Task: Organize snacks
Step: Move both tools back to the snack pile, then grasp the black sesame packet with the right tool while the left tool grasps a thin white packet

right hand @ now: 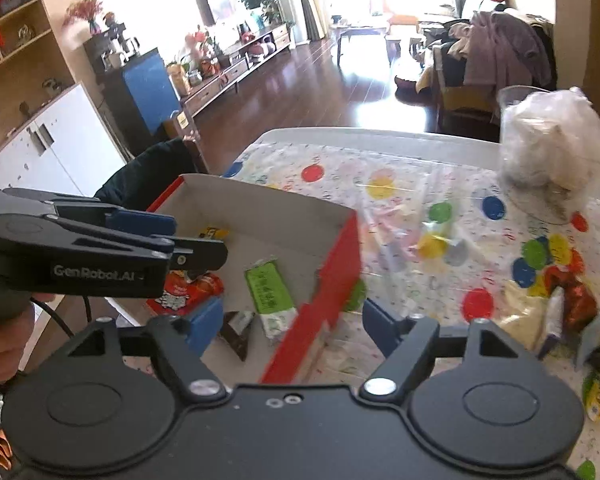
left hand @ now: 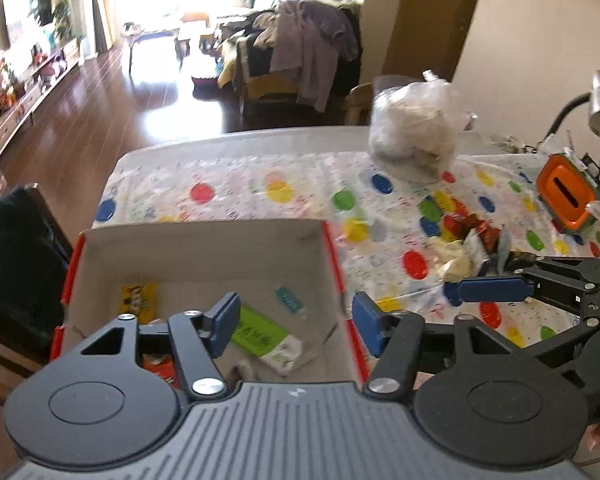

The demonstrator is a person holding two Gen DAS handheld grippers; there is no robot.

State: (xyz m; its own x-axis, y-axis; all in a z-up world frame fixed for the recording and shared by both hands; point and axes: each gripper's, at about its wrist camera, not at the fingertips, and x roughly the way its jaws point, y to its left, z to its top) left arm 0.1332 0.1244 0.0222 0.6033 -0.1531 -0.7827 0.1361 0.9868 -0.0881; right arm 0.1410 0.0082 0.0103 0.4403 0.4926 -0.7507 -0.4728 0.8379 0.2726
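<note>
So the red-sided cardboard box sits on the bench with its polka-dot cover. Inside the box: a green snack packet, a yellow one, and a red one. Left hand-held gripper hangs over the box with fingers spread and nothing between them. Right hand-held gripper is also spread, straddling the box's near red wall. To the right of the box lies a pile of loose snacks, bit blurry, maybe wrapped candies. A clear plastic bag sits beyond the box.
</note>
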